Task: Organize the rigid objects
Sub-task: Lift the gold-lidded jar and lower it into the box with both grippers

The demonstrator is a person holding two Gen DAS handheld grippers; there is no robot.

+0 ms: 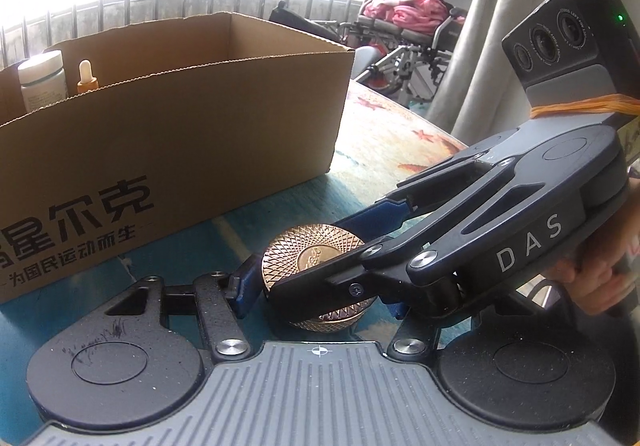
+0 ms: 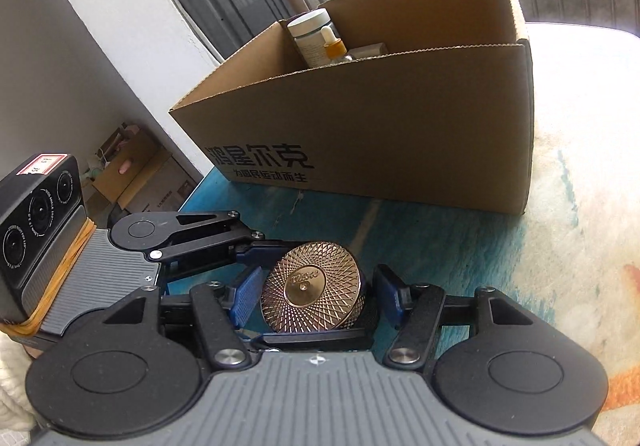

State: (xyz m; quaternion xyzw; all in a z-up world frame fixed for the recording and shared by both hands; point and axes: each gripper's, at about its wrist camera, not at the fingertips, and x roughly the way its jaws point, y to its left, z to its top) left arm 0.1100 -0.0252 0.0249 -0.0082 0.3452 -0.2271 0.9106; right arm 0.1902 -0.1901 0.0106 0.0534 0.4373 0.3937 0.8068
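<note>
A round rose-gold tin [image 1: 316, 258] with an engraved lid lies tilted on the blue table. It also shows in the right wrist view [image 2: 311, 286]. My left gripper [image 1: 316, 286] has its fingers on either side of the tin. My right gripper [image 2: 316, 296] comes in crosswise from the right and also brackets the tin; in the left wrist view its fingers [image 1: 320, 282] close across the tin's rim. Small gaps show beside both pairs of blue pads, so a firm hold is unclear. A cardboard box [image 1: 168, 150] stands behind, also seen from the right wrist [image 2: 380, 134].
Inside the box stand a white jar [image 2: 312, 36] and an amber dropper bottle [image 2: 334, 44]. The table cloth [image 2: 560, 246] turns pale and patterned to the right. A wheelchair with pink cloth [image 1: 408, 14] and a curtain are beyond the table.
</note>
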